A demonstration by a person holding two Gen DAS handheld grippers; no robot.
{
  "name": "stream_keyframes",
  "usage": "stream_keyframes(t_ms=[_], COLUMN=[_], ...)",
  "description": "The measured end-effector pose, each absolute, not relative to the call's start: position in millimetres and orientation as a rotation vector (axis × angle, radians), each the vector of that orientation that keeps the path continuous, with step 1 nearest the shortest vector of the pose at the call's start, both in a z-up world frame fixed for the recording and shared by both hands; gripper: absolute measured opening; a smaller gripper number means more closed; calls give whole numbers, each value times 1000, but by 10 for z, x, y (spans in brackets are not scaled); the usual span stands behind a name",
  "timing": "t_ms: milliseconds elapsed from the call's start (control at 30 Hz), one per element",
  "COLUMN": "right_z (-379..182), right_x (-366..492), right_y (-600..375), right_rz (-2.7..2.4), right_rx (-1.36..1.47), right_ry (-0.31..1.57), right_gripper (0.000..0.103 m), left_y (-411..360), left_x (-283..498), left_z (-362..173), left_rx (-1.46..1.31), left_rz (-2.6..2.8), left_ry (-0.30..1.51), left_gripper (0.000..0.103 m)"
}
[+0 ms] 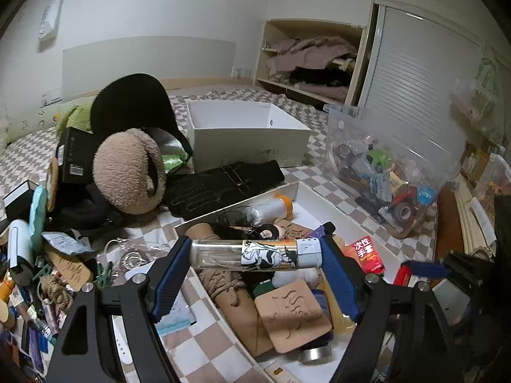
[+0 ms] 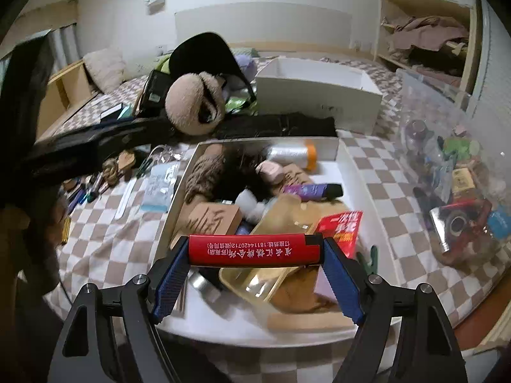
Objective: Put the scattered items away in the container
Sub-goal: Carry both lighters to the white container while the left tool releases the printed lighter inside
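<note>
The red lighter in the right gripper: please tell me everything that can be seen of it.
The red plastic lighter is a long slim bar with white Chinese print along its side and a black cap at one end. It lies crosswise and level, clamped end to end between the blue ribbed pads of the right gripper. It hangs above the shallow white tray of collected items, touching nothing else.

A home bedroom. A bed covered with a checkered sheet (image 1: 223, 344) serves as the work surface, with a pillow (image 2: 103, 67) at its head against a white wall. An open wardrobe niche (image 1: 306, 63) holds heaped clothes beside a slatted sliding door (image 1: 421, 73). Household clutter, including a plush toy (image 1: 127, 172), surrounds a white tray (image 1: 335, 204).
</note>
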State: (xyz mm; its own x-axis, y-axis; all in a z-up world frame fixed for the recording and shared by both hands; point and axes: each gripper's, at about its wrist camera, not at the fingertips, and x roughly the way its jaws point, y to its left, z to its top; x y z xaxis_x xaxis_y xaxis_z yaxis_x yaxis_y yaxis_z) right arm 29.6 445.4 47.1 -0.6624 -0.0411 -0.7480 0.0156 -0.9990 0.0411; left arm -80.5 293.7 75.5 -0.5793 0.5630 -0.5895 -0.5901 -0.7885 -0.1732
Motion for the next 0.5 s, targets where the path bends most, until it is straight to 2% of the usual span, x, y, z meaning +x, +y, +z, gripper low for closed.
stream_keyframes(t_ms=[500], right_z=[229], right_x=[410], right_y=[4592], right_rz=[-2758], right_rx=[1391], right_ry=[-118], right_gripper=[81], left_y=[3649], left_x=[-1015], left_z=[596], left_rx=[-949], left_rz=[2179], left_ry=[85], left_gripper=[80])
